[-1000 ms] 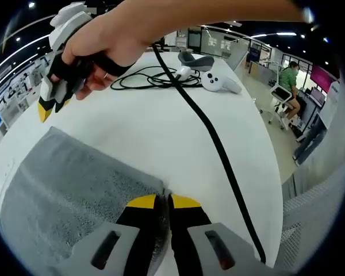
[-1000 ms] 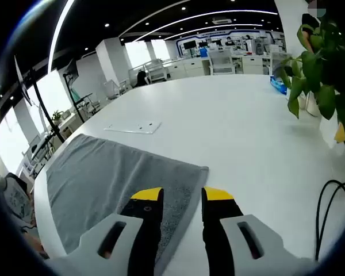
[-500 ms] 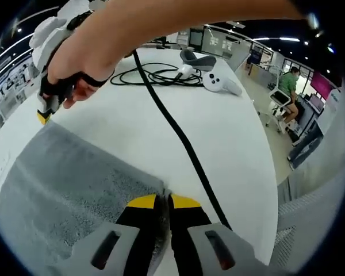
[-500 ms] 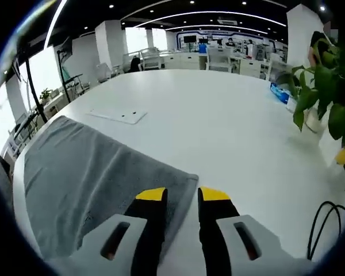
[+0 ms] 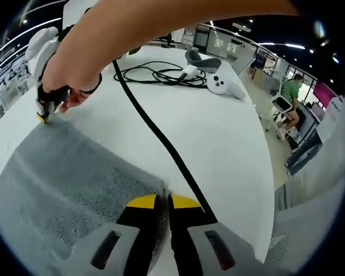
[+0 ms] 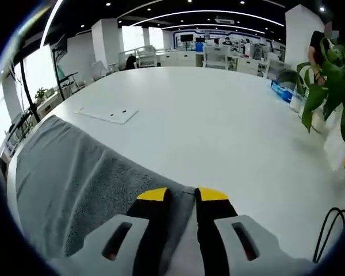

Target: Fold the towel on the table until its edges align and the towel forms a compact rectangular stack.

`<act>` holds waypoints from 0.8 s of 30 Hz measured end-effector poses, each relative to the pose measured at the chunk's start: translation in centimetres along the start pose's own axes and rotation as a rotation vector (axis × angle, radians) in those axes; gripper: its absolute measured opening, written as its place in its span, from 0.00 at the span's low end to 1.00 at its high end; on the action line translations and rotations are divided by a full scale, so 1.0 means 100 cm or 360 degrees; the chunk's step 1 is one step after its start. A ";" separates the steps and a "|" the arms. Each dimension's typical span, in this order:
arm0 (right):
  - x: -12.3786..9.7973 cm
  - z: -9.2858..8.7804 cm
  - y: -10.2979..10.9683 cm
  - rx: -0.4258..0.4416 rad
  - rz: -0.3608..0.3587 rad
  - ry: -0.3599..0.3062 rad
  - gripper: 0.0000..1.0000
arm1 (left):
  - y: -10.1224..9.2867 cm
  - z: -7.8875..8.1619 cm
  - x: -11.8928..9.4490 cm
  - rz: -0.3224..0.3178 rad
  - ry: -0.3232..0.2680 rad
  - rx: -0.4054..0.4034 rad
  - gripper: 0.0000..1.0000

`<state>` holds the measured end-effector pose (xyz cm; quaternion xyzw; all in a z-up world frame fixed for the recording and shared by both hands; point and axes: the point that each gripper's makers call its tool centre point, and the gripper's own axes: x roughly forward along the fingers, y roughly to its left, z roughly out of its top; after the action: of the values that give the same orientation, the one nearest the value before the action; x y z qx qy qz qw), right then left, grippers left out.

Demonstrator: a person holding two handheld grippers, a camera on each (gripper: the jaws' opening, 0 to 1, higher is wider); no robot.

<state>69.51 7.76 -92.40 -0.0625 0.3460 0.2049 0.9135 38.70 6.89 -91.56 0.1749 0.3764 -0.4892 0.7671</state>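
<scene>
A grey towel (image 5: 63,184) lies flat on the white table (image 5: 218,138). My left gripper (image 5: 164,200) is shut on the towel's near corner. In the left gripper view a hand (image 5: 75,63) holds my right gripper (image 5: 44,113) down at the towel's far corner. In the right gripper view the towel (image 6: 75,172) spreads to the left, and its corner lies between the yellow-tipped jaws of my right gripper (image 6: 183,195). Those jaws stand close together with a narrow gap still showing.
A black cable (image 5: 161,144) runs across the table from the right gripper toward my left jaws. A coiled cable (image 5: 155,75), a white controller (image 5: 224,85) and a grey headset (image 5: 200,60) lie farther off. A flat white plate (image 6: 106,115) and a plant (image 6: 328,80) stand beyond the towel.
The right gripper has come down onto the towel's corner and its jaws have narrowed around it. The left gripper stays shut on its corner.
</scene>
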 end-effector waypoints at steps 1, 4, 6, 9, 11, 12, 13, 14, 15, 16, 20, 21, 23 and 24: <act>0.000 0.000 0.000 -0.0002 -0.0001 0.0002 0.16 | 0.000 0.000 0.000 -0.0001 0.0000 0.0002 0.07; -0.002 -0.001 0.003 -0.0031 0.0008 -0.0002 0.13 | 0.000 0.000 0.001 -0.0008 -0.0003 0.0011 0.07; -0.001 0.000 0.011 -0.0082 0.0088 -0.0026 0.04 | 0.000 0.000 0.001 -0.0008 -0.0001 0.0023 0.07; -0.004 -0.005 0.015 -0.0114 0.0052 -0.0024 0.04 | 0.000 0.000 0.001 0.0003 0.0002 0.0039 0.07; 0.000 -0.003 0.014 -0.0102 0.0054 -0.0029 0.03 | -0.001 0.000 0.001 0.0013 -0.0001 0.0050 0.07; -0.001 -0.002 0.014 -0.0105 0.0060 -0.0035 0.03 | -0.001 0.000 0.001 0.0023 -0.0001 0.0059 0.07; 0.000 -0.002 0.014 -0.0109 0.0063 -0.0039 0.03 | -0.001 0.000 0.001 0.0033 -0.0003 0.0068 0.07; -0.001 -0.001 0.014 -0.0113 0.0069 -0.0043 0.02 | -0.001 0.000 0.001 0.0041 -0.0006 0.0072 0.07; 0.000 -0.001 0.014 -0.0118 0.0078 -0.0053 0.02 | -0.001 -0.001 0.001 0.0051 -0.0011 0.0077 0.07; 0.000 0.000 0.013 -0.0116 0.0081 -0.0056 0.02 | -0.001 -0.001 0.001 0.0063 -0.0019 0.0083 0.07; 0.001 0.002 0.013 -0.0172 0.0093 -0.0051 0.02 | -0.001 -0.001 0.001 0.0117 -0.0026 0.0124 0.07; 0.002 0.002 0.012 -0.0169 0.0095 -0.0048 0.02 | -0.001 -0.001 0.001 0.0123 -0.0027 0.0127 0.07; 0.003 0.003 0.010 -0.0166 0.0101 -0.0050 0.02 | 0.001 -0.002 0.001 0.0136 -0.0039 0.0119 0.06; 0.001 0.003 0.010 -0.0169 0.0099 -0.0052 0.02 | 0.001 -0.002 0.001 0.0140 -0.0046 0.0122 0.06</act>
<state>69.32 8.80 -92.24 -0.0968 0.3215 0.2522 0.9076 38.72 6.99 -91.76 0.2135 0.3383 -0.4715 0.7859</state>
